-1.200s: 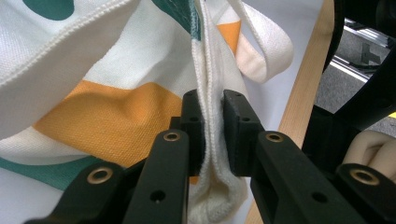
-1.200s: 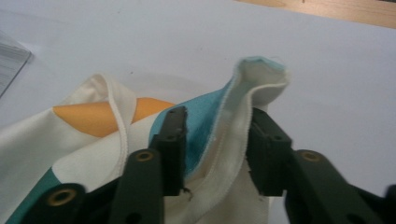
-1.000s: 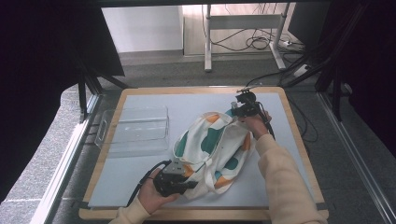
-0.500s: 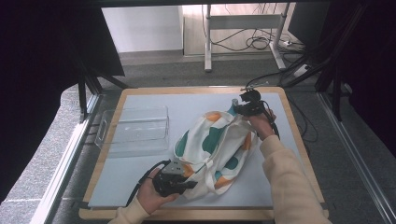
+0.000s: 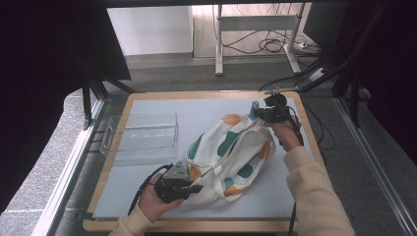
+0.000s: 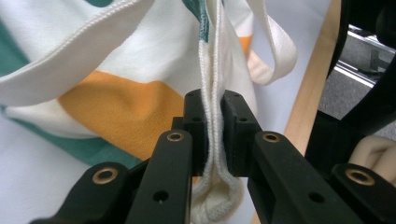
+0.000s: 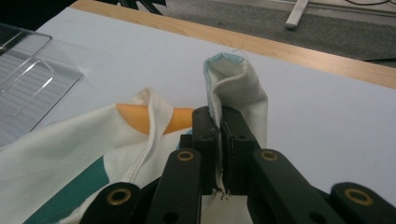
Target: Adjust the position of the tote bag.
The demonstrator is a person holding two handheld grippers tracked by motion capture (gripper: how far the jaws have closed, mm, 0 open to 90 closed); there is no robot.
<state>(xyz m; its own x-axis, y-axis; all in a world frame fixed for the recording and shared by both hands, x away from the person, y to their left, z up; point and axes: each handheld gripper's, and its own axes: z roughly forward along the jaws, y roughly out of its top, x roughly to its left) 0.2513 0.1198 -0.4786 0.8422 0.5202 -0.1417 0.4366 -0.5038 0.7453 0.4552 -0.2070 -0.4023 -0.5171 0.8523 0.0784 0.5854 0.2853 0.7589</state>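
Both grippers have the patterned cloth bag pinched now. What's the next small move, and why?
Probably draw the two grippers apart to stretch the bag flat. The left gripper is clamped on a folded white edge at the near end, the right gripper on a folded corner at the far end, and the cloth between them lies bunched on the white mat.

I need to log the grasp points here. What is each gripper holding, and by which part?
Both hold the patterned cloth bag. The left gripper pinches a doubled hemmed edge at its near end; the right gripper pinches a folded edge at its far end.

L claw [image 5: 193, 188], R claw [image 5: 256, 114] clamped
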